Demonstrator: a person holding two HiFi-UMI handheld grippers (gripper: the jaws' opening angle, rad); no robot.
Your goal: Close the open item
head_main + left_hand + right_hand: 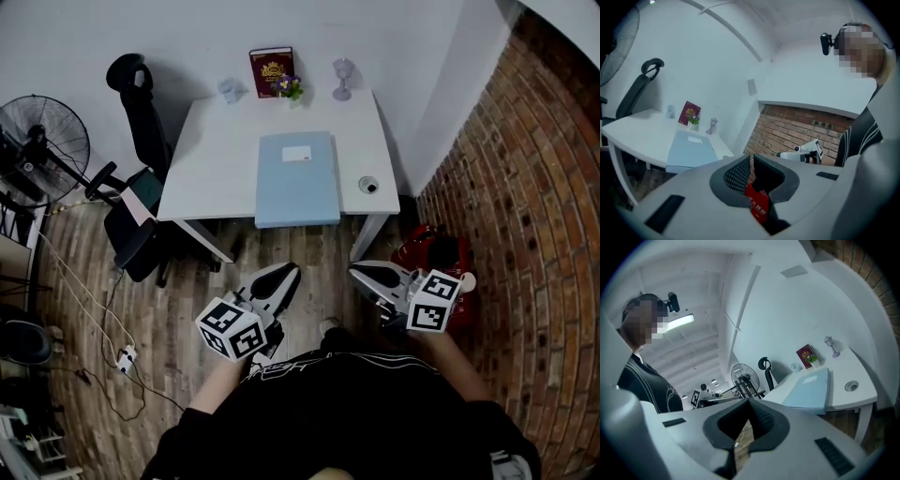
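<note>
Bright, even indoor light fills every view. A ceiling strip light [679, 322] glares in the right gripper view. The office chair [141, 112] casts a soft wall shadow. Fisheye distortion bends and darkens the edges.

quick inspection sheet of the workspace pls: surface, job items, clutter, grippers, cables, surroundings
surface: white table set against the wall, mostly bare
job's things: blue folder lies flat, looks closed, reaches just past the front edge
clutter: red book, flowers, goblet and small glass along the back edge; round grommet near the right side
grippers: left gripper and right gripper both shut, empty, held low, short of the table
cables: cable and white power strip on the floor at left
surroundings: office chair and fan at left; brick wall and red object at right
</note>
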